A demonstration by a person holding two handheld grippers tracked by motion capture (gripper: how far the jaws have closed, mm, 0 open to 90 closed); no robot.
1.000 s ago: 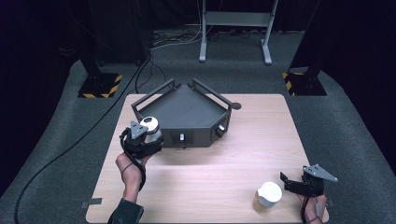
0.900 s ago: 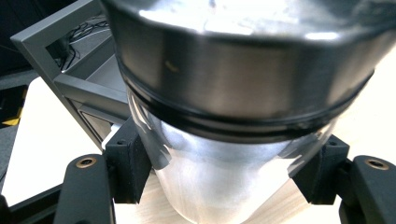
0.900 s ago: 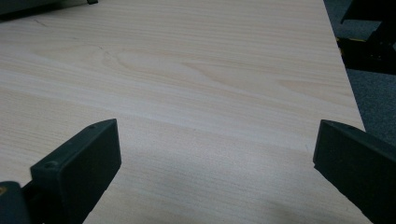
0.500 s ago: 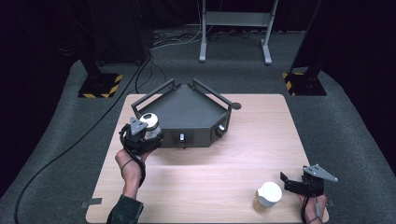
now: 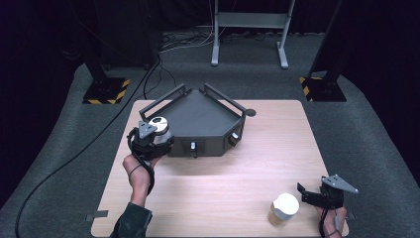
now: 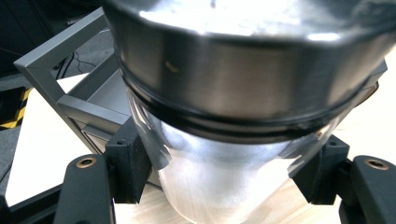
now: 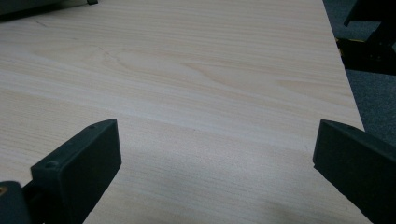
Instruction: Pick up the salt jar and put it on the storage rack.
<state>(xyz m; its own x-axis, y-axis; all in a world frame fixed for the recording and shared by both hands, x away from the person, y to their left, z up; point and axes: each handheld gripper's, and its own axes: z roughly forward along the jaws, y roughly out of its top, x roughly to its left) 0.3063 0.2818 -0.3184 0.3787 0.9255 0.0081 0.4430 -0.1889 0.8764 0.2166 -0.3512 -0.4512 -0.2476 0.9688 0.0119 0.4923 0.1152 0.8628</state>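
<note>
At the left front corner of the dark grey tray (image 5: 198,116), clamping a shiny metal canister (image 5: 159,130) in the left gripper (image 5: 148,141), jaws pressing on the cylinder's two sides and holding it upright just beside the tray's wall. Resting on a pale wooden table (image 5: 223,173) with fine straight grain, the tray showing as a flat angular tray with raised rail-like rims.

Well apart from the tray, near the table's right front corner, hovering with jaws spread wide and holding nothing: the right gripper (image 5: 317,196), a paper cup (image 5: 284,209) with a white lid standing just beside it.

Revealing in the left gripper view what the high view is too small to tell: the canister (image 6: 233,116) gleaming in brushed steel, a broad smooth cap, a black ring beneath it, a narrower body below; behind it, the tray (image 6: 70,100) with its matte grey square-edged rail. Giving in the right gripper view the bare wood (image 7: 196,84) between wide black jaws, grain running across.
</note>
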